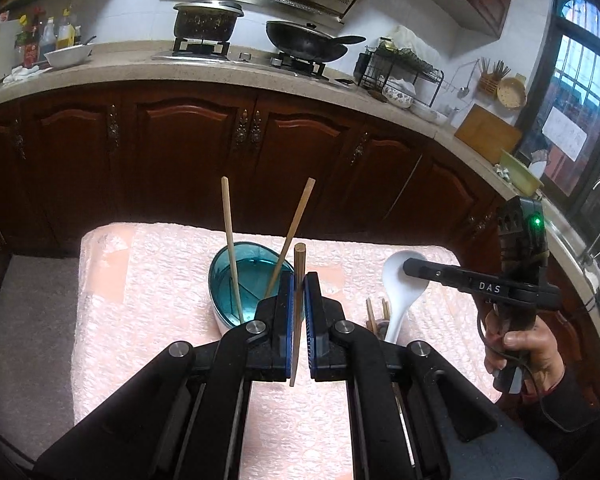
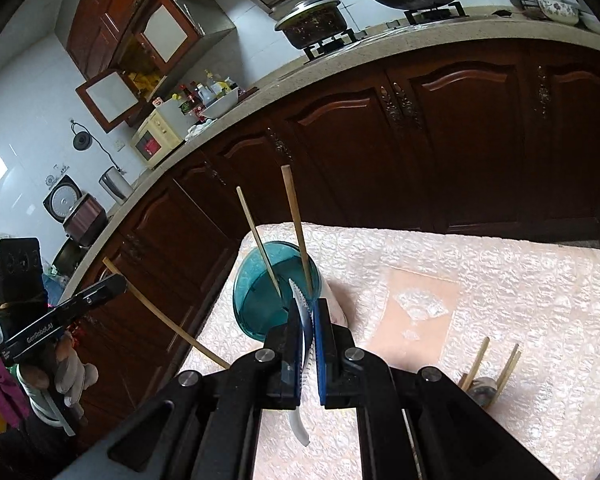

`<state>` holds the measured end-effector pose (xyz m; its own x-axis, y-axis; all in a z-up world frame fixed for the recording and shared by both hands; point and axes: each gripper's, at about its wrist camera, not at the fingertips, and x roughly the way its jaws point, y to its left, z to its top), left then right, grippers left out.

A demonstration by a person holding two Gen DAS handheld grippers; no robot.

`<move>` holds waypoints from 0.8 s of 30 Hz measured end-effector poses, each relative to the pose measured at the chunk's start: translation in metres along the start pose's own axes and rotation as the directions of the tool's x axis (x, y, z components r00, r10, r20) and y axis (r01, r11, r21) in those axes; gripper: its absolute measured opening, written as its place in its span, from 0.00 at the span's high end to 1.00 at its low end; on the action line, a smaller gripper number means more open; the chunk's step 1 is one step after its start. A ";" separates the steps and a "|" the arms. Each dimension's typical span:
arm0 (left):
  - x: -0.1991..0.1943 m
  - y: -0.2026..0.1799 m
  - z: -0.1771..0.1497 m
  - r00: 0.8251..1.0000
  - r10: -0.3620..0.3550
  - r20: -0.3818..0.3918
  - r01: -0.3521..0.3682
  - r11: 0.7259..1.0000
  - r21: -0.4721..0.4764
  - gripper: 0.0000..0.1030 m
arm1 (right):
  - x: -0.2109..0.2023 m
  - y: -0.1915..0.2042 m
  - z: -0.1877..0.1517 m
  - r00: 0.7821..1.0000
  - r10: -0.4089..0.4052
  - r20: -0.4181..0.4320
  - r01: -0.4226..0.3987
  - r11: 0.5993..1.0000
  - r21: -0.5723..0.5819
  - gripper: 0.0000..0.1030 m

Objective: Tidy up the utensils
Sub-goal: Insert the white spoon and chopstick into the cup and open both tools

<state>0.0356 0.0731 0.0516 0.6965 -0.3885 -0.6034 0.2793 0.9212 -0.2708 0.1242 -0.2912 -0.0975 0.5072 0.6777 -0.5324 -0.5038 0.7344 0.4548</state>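
Observation:
My left gripper (image 1: 299, 280) is shut on a single wooden chopstick (image 1: 299, 320), held upright above the table. Just beyond it stands a teal holder cup (image 1: 252, 276) with two chopsticks (image 1: 232, 248) leaning in it. To the right, my right gripper (image 1: 412, 269) holds a white spoon (image 1: 400, 292) in the air. In the right wrist view that gripper (image 2: 306, 308) is shut on the spoon (image 2: 302, 320), seen edge-on, just in front of the teal cup (image 2: 260, 296). At the left edge is the left gripper (image 2: 114, 284) with its chopstick (image 2: 160, 314).
The table (image 2: 500, 280) is covered in pink bubble wrap. A few loose chopsticks (image 2: 496, 364) lie on it at the right near a small grey object (image 2: 485, 387). Dark wooden cabinets (image 1: 188, 140) and a counter with a stove stand behind. A person's hand (image 1: 532, 344) grips the right handle.

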 end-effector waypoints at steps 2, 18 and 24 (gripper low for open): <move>-0.003 0.001 0.003 1.000 0.004 0.004 -0.004 1.000 0.002 0.96 | 0.002 0.003 0.003 1.000 0.001 0.003 -0.001 1.000 -0.001 0.96; -0.036 0.010 0.050 0.995 0.013 0.103 -0.013 1.000 0.000 0.96 | 0.028 0.022 0.043 0.998 0.022 0.060 -0.022 1.000 -0.013 0.96; -0.024 0.016 0.065 0.989 0.072 0.131 -0.074 0.997 0.007 0.96 | 0.045 0.027 0.055 0.996 0.010 0.084 -0.008 1.000 -0.017 0.96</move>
<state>0.0667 0.0985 0.1104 0.7952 -0.3148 -0.5183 0.2318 0.9476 -0.2199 0.1722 -0.2393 -0.0696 0.5591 0.6857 -0.4661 -0.5202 0.7279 0.4468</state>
